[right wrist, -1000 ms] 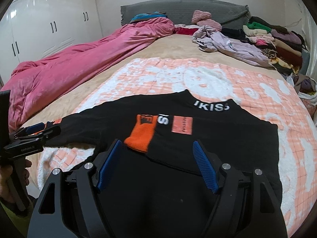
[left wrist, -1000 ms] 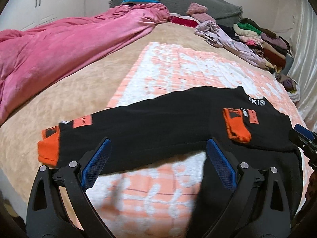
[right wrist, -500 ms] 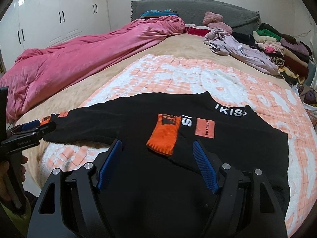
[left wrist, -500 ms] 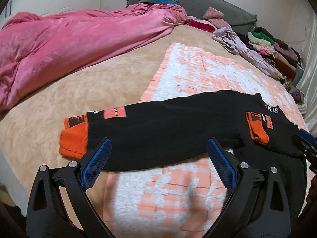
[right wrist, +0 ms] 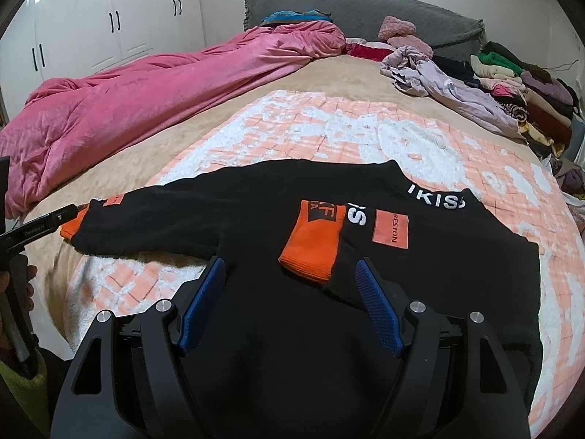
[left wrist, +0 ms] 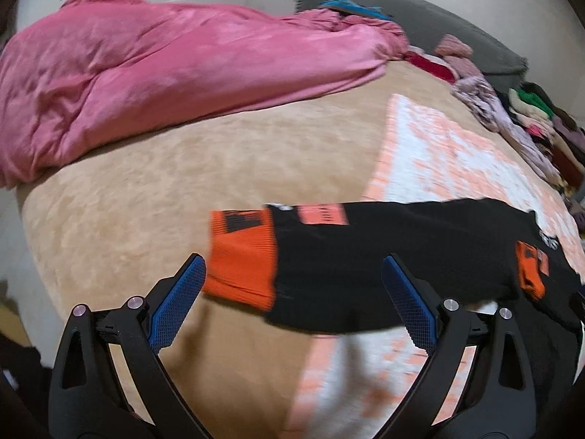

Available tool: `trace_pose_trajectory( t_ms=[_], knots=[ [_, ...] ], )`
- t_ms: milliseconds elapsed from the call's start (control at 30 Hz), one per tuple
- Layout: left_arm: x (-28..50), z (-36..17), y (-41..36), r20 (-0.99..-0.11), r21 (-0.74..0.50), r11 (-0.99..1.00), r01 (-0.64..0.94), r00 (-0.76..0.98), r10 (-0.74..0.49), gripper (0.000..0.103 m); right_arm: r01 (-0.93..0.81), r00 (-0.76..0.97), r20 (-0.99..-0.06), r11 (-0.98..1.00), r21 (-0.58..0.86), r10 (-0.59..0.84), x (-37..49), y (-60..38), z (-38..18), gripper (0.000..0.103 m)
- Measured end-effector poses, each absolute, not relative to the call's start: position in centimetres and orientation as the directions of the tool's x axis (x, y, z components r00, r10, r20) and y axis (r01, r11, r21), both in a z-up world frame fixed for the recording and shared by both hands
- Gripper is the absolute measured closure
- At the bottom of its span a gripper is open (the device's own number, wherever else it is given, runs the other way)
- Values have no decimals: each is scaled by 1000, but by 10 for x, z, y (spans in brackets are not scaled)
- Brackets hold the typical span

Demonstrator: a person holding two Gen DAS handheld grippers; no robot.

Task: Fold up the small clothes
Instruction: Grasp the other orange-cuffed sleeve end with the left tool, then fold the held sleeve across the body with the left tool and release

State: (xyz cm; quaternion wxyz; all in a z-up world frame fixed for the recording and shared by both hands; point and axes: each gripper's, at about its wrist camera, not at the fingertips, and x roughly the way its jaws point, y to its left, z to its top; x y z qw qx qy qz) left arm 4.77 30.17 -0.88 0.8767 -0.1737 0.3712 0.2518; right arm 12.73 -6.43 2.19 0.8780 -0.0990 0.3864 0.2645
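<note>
Since one sleeve (right wrist: 329, 245) already lies folded across the chest of the black sweater (right wrist: 278, 329) on the checked blanket (right wrist: 329, 128), abt a third looks done. Other sleeve (left wrist: 365, 256) w/ orange cuff (left wrist: 241, 256) lies stretched out; body fold not yet done. Left gripper (left wrist: 292, 303) & right gripper (right wrist: 289, 303) both gape wide, holding nothing

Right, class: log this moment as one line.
left tongs: open, at outstretched sleeve cuff | right tongs: open over black sweater | other sleeve folded in
</note>
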Motion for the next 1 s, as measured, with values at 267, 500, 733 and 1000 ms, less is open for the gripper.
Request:
trace_pose_trajectory(
  t_ms=[267,500,733,1000],
  knots=[
    [34,-36,342,-757,-172,705,-688,550,352,13,-531,546,-742,846,52,389,128,-68,13,30],
    [40,-48,344,-762,-211,691,-692,559,327,38,-512,540,-748,856,72,386,128,-79,6,30],
    [50,-47,338,-751,-270,723,-636,609,255,87,-482,537,-753,871,96,380,131,-93,2,30],
    [52,-11,311,-686,-349,767,-539,705,183,91,-464,541,-744,877,126,392,132,-105,2,30]
  ],
)
